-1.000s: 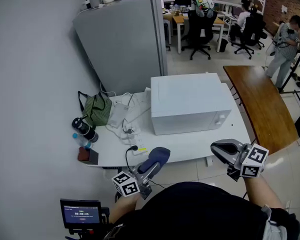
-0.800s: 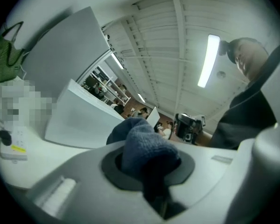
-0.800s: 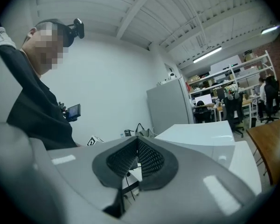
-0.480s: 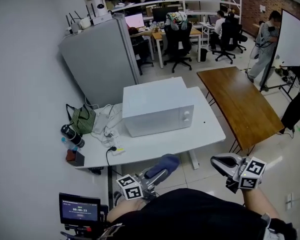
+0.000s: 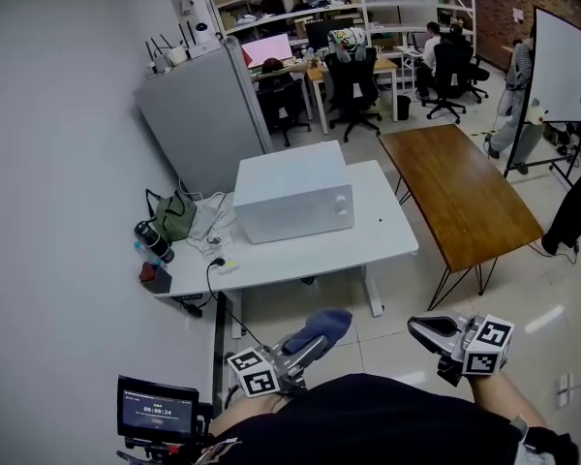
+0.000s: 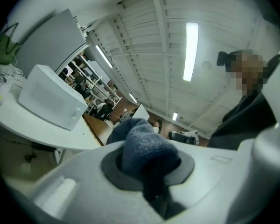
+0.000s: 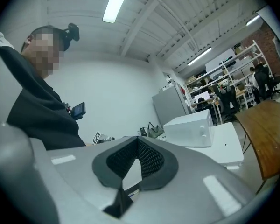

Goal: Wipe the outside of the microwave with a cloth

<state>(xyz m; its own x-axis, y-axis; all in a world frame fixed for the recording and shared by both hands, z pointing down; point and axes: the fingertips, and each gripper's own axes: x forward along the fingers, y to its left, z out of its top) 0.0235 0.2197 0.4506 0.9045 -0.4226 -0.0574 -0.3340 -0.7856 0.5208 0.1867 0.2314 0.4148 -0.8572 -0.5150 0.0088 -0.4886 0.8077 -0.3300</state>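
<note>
The white microwave [image 5: 292,194] stands on a white table [image 5: 378,245], well ahead of both grippers. My left gripper [image 5: 318,332] is held low, close to the person's body, and is shut on a bunched blue cloth [image 5: 321,324]. In the left gripper view the cloth [image 6: 142,143] bulges out between the jaws of that gripper [image 6: 147,160], with the microwave [image 6: 49,97] far off at the left. My right gripper [image 5: 428,329] hovers over the floor, shut with nothing in it. In the right gripper view its pads [image 7: 151,160] meet at the tip, and the microwave [image 7: 189,127] is distant.
A brown wooden table [image 5: 460,197] stands right of the white one. Behind the white table is a grey cabinet [image 5: 198,114]. A green bag [image 5: 177,214], a black flask [image 5: 153,240] and cables [image 5: 218,258] lie at the table's left end. A small screen [image 5: 155,410] sits at lower left. People are at the desks behind.
The table and microwave have drawn farther away and look smaller. Both grippers stay low near the body, the left one still holding the cloth.
</note>
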